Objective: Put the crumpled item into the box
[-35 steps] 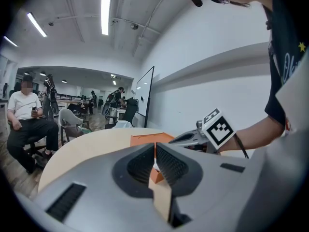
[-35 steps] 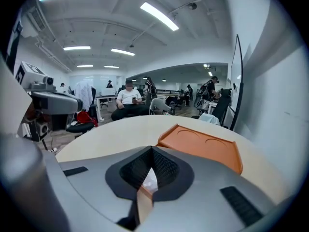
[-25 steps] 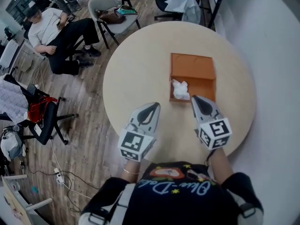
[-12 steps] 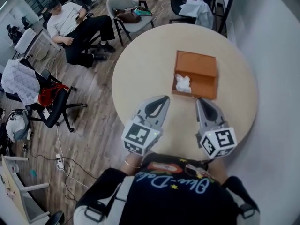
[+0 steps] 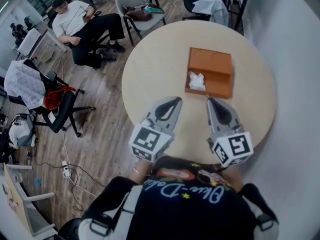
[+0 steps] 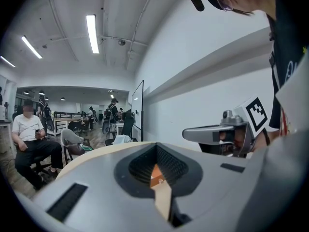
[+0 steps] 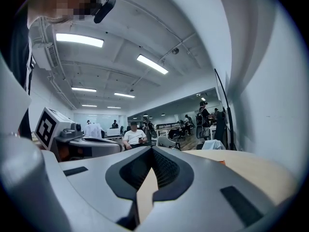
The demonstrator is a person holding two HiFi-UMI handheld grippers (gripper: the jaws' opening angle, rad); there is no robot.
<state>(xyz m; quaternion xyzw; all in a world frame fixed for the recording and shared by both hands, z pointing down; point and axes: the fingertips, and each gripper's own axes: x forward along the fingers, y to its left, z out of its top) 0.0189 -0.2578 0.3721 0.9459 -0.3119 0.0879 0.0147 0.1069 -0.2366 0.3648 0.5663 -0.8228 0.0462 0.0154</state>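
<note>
Sitting inside the orange box (image 5: 216, 60) is a white wad (image 5: 196, 81) (crumpled, lumpy).

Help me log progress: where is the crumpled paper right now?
In the head view, the crumpled paper lies inside the orange box, against its left side, just beyond the right gripper.

The crumpled white item (image 5: 196, 81) lies inside my orange box (image 5: 215, 64), bunched against its left wall near the front corner. The box is shallow, rectangular and open-topped, sitting flat on the far right of the round tabletop (image 5: 150, 79).
</note>
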